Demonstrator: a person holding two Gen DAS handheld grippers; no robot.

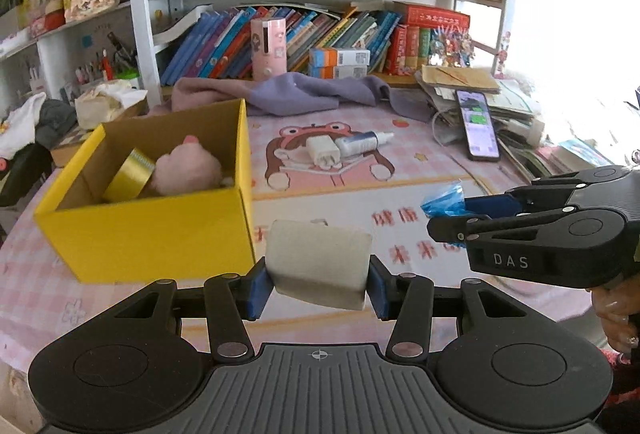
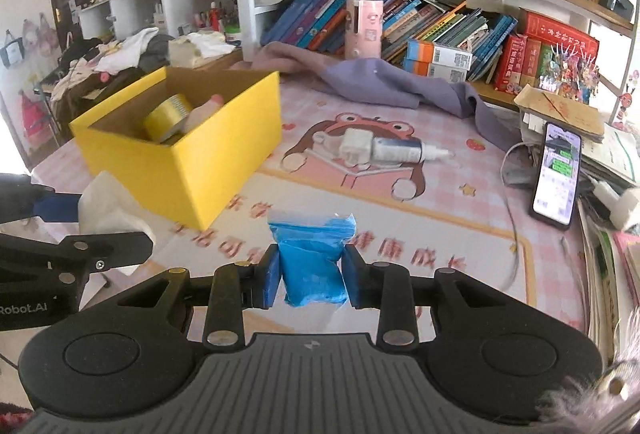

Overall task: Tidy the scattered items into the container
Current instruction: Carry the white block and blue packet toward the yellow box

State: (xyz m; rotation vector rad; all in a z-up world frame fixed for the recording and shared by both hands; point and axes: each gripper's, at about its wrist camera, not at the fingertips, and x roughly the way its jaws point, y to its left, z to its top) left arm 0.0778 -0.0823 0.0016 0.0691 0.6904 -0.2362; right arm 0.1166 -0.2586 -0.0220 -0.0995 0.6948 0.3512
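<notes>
My left gripper (image 1: 318,284) is shut on a white tissue pack (image 1: 320,262), held above the mat just right of the yellow box (image 1: 152,230). The box holds a roll of yellow tape (image 1: 130,176) and a pink plush toy (image 1: 188,170). My right gripper (image 2: 310,276) is shut on a blue plastic packet (image 2: 312,258), in front of the yellow box (image 2: 188,174). That right gripper (image 1: 444,218) also shows at the right of the left wrist view with the blue packet (image 1: 442,200). A white charger (image 1: 323,150) and a small white bottle (image 1: 362,142) lie together on the mat beyond.
A purple cloth (image 1: 304,94) lies at the back of the pink mat (image 2: 440,218). A phone (image 1: 478,126) leans on a pile of papers and books at the right. Bookshelves stand behind, with a pink canister (image 1: 269,48). Clothes heap at the far left.
</notes>
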